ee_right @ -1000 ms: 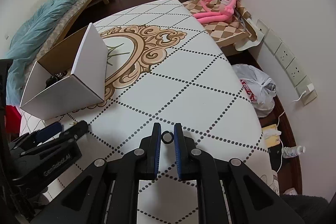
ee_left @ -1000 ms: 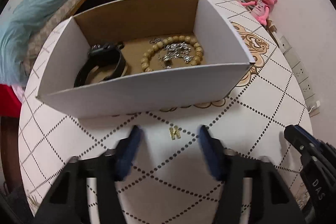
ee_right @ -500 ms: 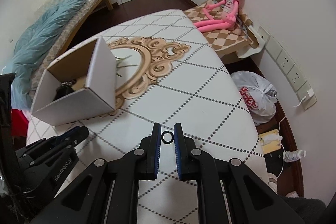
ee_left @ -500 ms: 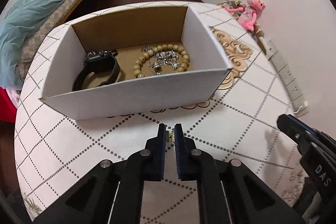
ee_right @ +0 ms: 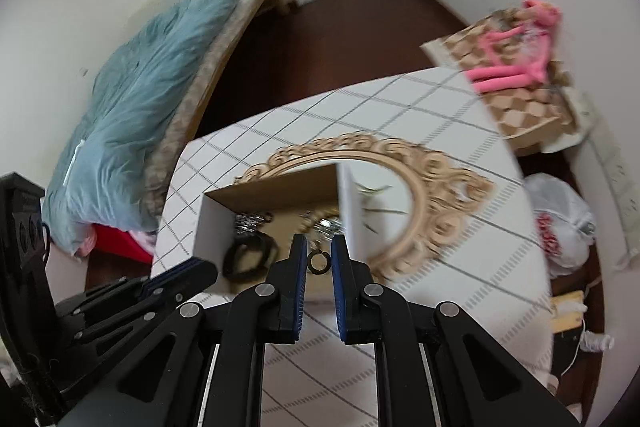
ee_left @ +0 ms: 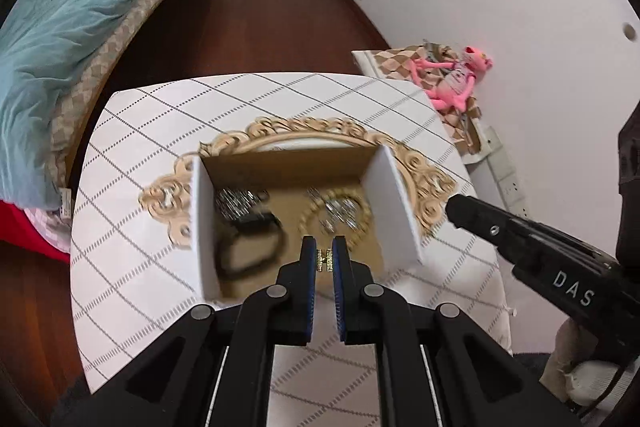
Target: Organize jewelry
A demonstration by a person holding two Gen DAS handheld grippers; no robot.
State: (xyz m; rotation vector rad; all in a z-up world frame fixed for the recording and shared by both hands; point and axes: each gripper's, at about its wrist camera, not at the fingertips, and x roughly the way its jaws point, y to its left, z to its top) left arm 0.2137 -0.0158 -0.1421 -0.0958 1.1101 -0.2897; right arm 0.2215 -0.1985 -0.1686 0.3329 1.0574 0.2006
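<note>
A: What is the largest thing in view?

B: A bed with a shaggy blue blanket (ee_left: 60, 39) runs along the left wall, and nearer the cameras is the table (ee_left: 132, 155), covered in a white cloth with a dotted diamond grid and a gold ornate medallion at its middle.

A: And on the table?

B: An open cardboard box (ee_left: 394, 211), white outside and brown inside, sits over part of the medallion. Inside it lie a black strap or watch (ee_left: 248, 247) on the left, a wooden bead bracelet (ee_left: 316, 211) to the right, and silver chain pieces (ee_left: 340, 211) within the bracelet's ring. All of it is blurred.

A: Anything off the table?

B: A pink plush toy (ee_left: 456, 79) lies on a checkered cloth by the right wall, and the right wrist view shows a white plastic bag (ee_right: 564, 219) on the floor beside the table.

A: How do the grippers stand?

B: The left gripper (ee_left: 325, 261) has its jaws nearly together, clamped on a small gold charm (ee_left: 324, 261) that bridges the pads; it appears over the box's near part. The right gripper (ee_right: 319, 261) has its jaws narrowly apart and pressed on a small dark ring (ee_right: 319, 261), held upright between the blue pads, also in front of the box opening.

A: Do the two grippers see each other?

B: Yes. Each shows at the edge of the other's view, side by side and close, not touching.
</note>
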